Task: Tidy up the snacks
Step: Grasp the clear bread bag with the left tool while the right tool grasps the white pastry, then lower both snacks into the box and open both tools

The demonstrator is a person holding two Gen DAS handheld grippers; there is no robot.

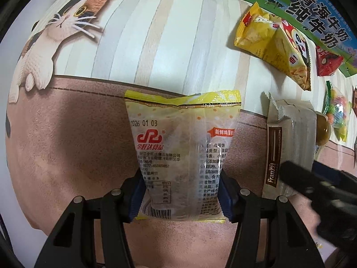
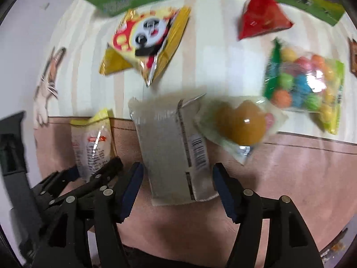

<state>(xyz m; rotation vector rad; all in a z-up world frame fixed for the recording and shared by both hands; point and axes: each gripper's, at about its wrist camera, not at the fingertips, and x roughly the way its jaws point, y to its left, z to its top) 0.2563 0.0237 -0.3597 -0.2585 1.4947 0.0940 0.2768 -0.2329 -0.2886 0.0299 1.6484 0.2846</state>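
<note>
I have the yellow-edged egg-cake packet pinched in my left gripper over the tablecloth. My right gripper straddles the Franzzi wafer pack, blue pads apart from it. Panda chips, red pouch and candy-ball bag remain scattered.

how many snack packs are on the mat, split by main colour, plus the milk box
Yellow: 3, the egg cake pack, panda chips bag, second yellow bag
Red: 1, red pouch
Grey-brown: 1, Franzzi pack
Clear or multicolour: 2, candy ball bag, jelly pack
Milk box: 1
Total: 8
</note>
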